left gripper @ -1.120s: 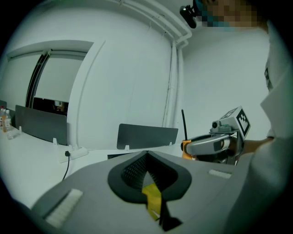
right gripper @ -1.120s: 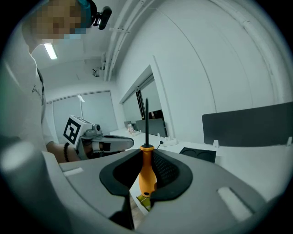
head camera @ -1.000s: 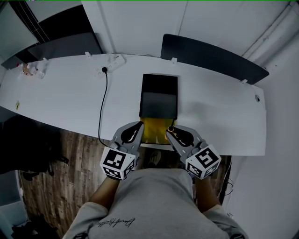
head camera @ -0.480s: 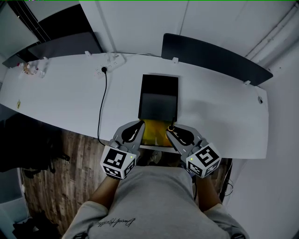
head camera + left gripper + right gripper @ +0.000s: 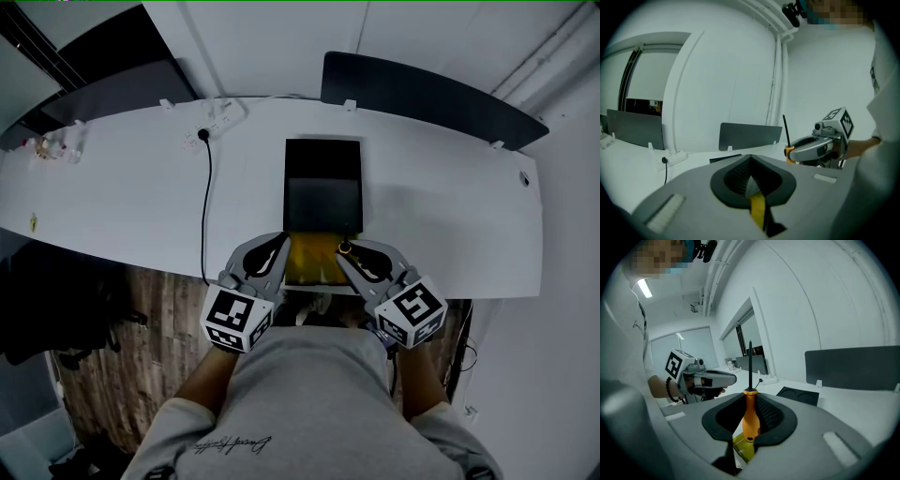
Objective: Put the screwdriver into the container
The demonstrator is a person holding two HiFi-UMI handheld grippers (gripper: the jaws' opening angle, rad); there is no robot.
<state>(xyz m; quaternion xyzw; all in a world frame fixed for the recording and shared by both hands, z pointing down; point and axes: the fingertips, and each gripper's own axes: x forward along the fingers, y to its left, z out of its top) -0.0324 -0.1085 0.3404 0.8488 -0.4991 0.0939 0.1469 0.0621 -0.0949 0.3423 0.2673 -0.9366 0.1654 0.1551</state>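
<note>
While the left tongs (image 5: 750, 182) sit closed, empty, the right tongs (image 5: 751, 422) clamp the upright screwdriver (image 5: 749, 405).

The left tool (image 5: 751, 182) has its jaws together above something yellow (image 5: 758, 211). At right, the right tool (image 5: 798, 151) holds an orange-handled screwdriver (image 5: 789, 150) upright over the white worktop (image 5: 628, 164).
</note>
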